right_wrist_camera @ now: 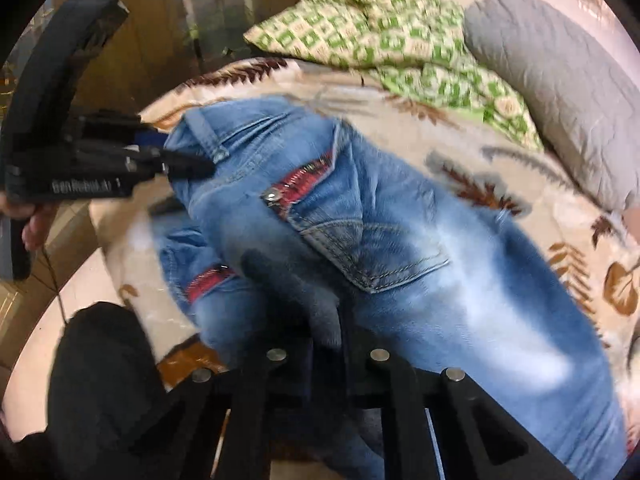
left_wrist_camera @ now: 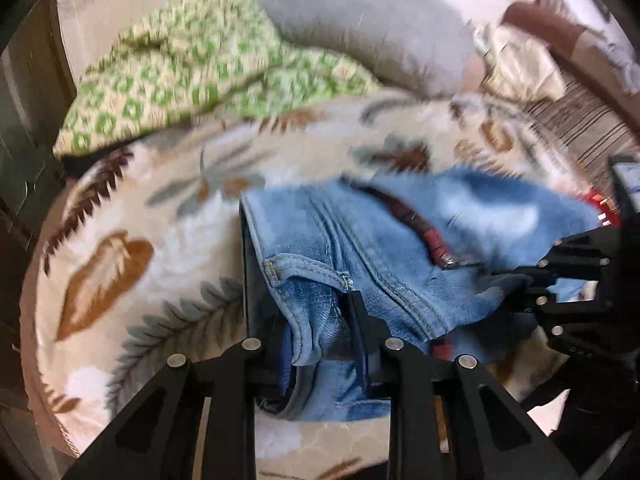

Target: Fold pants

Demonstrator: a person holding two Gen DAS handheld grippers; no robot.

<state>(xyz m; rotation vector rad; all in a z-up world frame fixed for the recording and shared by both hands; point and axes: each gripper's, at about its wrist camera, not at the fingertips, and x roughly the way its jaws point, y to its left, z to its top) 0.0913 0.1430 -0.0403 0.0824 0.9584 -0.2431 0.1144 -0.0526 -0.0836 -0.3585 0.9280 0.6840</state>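
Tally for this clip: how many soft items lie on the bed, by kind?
Jeans: 1
Green-patterned pillow: 1
Grey pillow: 1
Leaf-print blanket: 1
Total: 4

blurred: jeans (right_wrist_camera: 400, 248) | cut off: grey pillow (right_wrist_camera: 560, 92) right edge

The bed (right_wrist_camera: 500, 168) was covered by a cream blanket (left_wrist_camera: 168, 216) printed with brown and grey leaves. Blue jeans (right_wrist_camera: 400, 240) lay on it, with a green-patterned pillow (left_wrist_camera: 188, 68) and a grey pillow (left_wrist_camera: 360, 28) beyond.
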